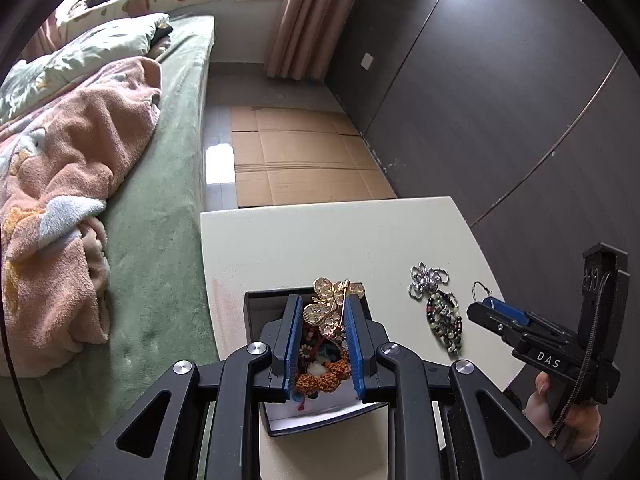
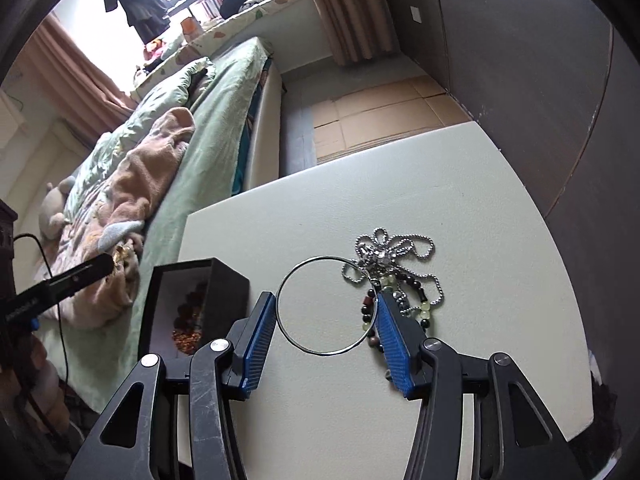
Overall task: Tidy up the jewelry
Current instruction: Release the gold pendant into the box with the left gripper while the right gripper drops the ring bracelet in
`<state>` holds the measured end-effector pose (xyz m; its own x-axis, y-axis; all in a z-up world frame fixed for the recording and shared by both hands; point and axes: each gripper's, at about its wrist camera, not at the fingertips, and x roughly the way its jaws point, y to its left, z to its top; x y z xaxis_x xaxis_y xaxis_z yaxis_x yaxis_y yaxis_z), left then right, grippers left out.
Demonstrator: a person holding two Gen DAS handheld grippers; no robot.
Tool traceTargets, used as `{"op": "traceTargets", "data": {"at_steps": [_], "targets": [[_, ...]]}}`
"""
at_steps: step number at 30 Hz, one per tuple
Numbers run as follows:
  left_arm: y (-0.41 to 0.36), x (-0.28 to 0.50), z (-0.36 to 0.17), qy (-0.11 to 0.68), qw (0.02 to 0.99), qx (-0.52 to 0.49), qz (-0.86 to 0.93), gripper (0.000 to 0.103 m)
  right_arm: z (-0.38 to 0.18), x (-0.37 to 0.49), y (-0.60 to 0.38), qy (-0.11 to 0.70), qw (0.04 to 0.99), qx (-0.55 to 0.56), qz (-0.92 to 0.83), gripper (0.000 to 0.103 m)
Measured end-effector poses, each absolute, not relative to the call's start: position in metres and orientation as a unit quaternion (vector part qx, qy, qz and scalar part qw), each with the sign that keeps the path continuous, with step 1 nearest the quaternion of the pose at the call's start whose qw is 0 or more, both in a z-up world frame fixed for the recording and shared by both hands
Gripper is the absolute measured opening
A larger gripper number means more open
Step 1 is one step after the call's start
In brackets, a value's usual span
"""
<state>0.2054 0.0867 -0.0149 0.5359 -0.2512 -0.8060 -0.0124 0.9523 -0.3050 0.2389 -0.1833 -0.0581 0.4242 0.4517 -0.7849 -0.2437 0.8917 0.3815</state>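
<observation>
Bedroom w/ green bed (image 1: 160, 208) on one side, dark wall panels on the other, cardboard (image 1: 304, 156) on the floor past the bench's far edge. White bench (image 1: 320, 240) carries a black box (image 1: 256, 312) at its bed-side edge, partly filled w/ beads and trinkets. Left claw (image 1: 322, 316) is clenched on a gold brooch (image 1: 332, 304), held over the box. Right claw (image 2: 326, 320) grips a thin silver hoop (image 2: 326, 306) across its width, both pads touching the rim, hoop lifted off the bench. Beside it, toward the wall-side edge, a silver ball chain (image 2: 384, 256) lies tangled w/ a bead bracelet (image 2: 416, 300). A hand (image 1: 560, 412) holds the right tool at the near edge.
</observation>
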Motion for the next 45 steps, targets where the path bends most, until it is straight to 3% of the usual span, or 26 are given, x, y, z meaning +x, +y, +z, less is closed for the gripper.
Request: {"op": "traceTargets", "data": {"at_steps": [3, 5, 7, 9, 30, 33, 34, 35, 39, 45], "targets": [[0.090, 0.207, -0.028, 0.503, 0.850, -0.142, -0.064, 0.024, -0.054, 0.240, -0.169, 0.485, 0.840, 0.103, 0.220, 0.052], [0.096, 0.208, -0.035, 0.512, 0.842, -0.158, -0.063, 0.031, -0.053, 0.240, -0.158, 0.480, 0.840, 0.103, 0.231, 0.052], [0.103, 0.208, -0.035, 0.509, 0.842, -0.171, -0.062, 0.066, -0.052, 0.238, -0.150, 0.475, 0.840, 0.102, 0.241, 0.052], [0.110, 0.206, -0.028, 0.493, 0.849, -0.179, -0.058, 0.078, -0.050, 0.236, -0.141, 0.472, 0.838, 0.102, 0.253, 0.052], [0.153, 0.205, -0.021, 0.469, 0.859, -0.206, -0.017, 0.078, -0.052, 0.223, -0.049, 0.452, 0.806, 0.107, 0.368, 0.053], [0.150, 0.207, -0.020, 0.467, 0.860, -0.205, -0.019, 0.078, -0.060, 0.230, -0.049, 0.472, 0.795, 0.114, 0.362, 0.078], [0.148, 0.208, -0.020, 0.466, 0.860, -0.205, -0.021, 0.078, -0.061, 0.231, -0.053, 0.470, 0.797, 0.121, 0.359, 0.095], [0.145, 0.209, -0.021, 0.467, 0.861, -0.203, -0.022, 0.079, -0.060, 0.232, -0.058, 0.467, 0.800, 0.127, 0.354, 0.102], [0.136, 0.211, -0.020, 0.465, 0.863, -0.196, -0.030, 0.091, -0.053, 0.234, -0.083, 0.457, 0.808, 0.150, 0.341, 0.103], [0.115, 0.214, -0.018, 0.465, 0.866, -0.180, -0.048, 0.092, -0.047, 0.239, -0.130, 0.448, 0.823, 0.171, 0.305, 0.103]]}}
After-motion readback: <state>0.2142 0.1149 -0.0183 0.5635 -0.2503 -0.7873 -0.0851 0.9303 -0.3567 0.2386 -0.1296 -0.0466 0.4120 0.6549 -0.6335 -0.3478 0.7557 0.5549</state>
